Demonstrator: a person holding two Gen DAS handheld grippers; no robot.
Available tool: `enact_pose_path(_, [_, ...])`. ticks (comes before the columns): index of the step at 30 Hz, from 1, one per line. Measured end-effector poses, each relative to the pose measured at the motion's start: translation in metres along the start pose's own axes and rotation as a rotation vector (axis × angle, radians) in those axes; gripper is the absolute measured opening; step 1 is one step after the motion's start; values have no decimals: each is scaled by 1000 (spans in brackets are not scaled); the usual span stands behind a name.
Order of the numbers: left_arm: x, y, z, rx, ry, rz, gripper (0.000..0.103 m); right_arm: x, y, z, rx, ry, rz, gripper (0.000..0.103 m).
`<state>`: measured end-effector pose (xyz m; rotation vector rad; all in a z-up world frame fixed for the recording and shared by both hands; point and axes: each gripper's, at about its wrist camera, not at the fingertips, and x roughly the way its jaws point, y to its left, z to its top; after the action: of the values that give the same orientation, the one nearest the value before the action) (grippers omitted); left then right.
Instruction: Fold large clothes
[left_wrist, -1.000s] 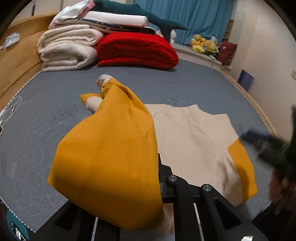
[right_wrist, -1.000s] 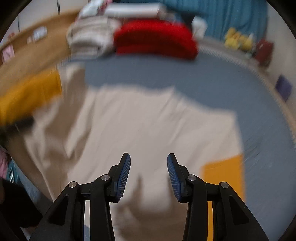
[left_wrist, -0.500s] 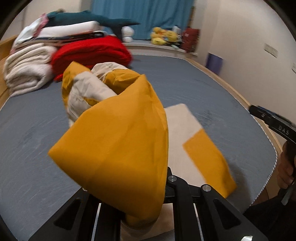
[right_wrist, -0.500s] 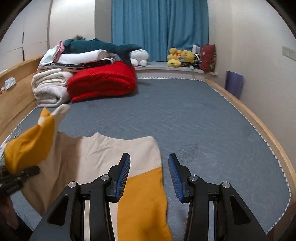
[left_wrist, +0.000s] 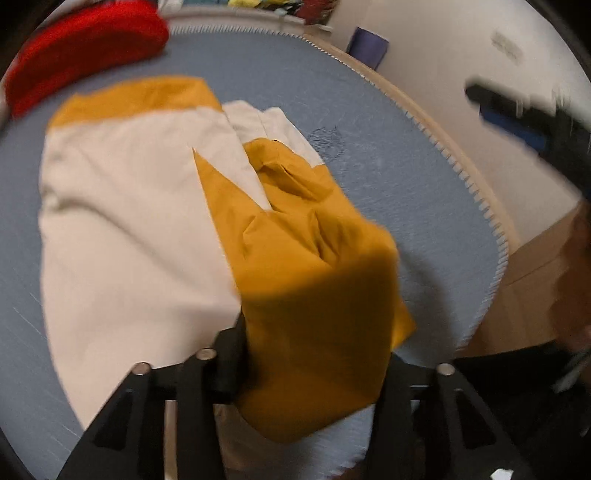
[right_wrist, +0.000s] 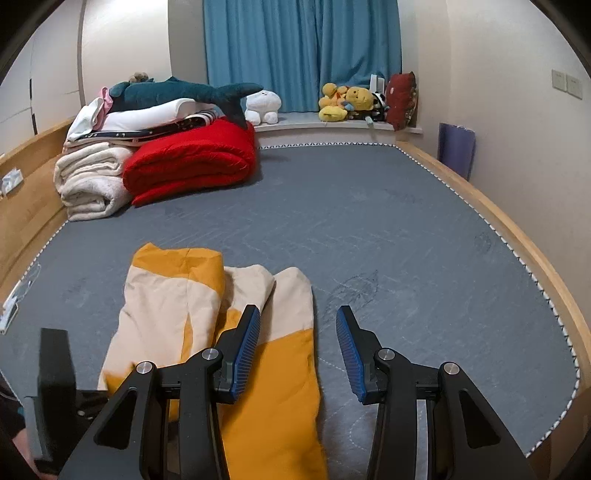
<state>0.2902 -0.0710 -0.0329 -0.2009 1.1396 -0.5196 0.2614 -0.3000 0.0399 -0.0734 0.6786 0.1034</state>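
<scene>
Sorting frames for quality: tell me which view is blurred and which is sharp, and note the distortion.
Left wrist view: motion-blurred throughout, the garment and red blanket smeared. Right wrist view: sharp, evenly lit, ribbed blue pads crisp, curtain clear. Both: fisheye bending of the bed edge, dark corners.

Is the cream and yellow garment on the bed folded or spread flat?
Folded: the cream and yellow garment lies in overlapping layers, narrow, on the bed.
</scene>
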Motion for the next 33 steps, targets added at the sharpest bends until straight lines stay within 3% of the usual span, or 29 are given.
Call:
enact_pose_path(5, [-56,33,2,-145,-81,-194,50,13,10,-6,41,41,103,46])
enact_pose_path(8, [-82,48,-4,-164,-122,-233,50,29,20,-11,71,91,192,47])
enact_pose_path(11, [-95,60,-10,-181,-134,-229,50,43,30,-15,101,128,275,52])
enact_pose_path(16, [-104,83,-7,-214,-156,-153,50,84,51,-31,170,311,458,60])
enact_pose_path(20, [-99,96,-8,-215,-133,-62,50,121,76,-56,106,500,362,61])
enact_pose_path(22, [-95,104,-11,-232,-117,-18,50,130,83,-64,64,540,333,60])
enact_pose_path(23, [-92,106,-13,-249,-110,-4,50,133,86,-67,39,550,315,52])
enact_pose_path(25, [-88,117,-17,-295,-96,32,50,136,88,-71,25,559,322,19])
enact_pose_path(26, [-87,121,-17,-316,-95,53,50,133,89,-71,30,550,345,11])
enact_pose_path(30, [-85,131,-26,-354,-87,92,50,106,82,-62,8,447,403,6])
enact_pose_path(33, [-77,126,-26,-352,-68,84,50,75,47,-49,71,347,396,5])
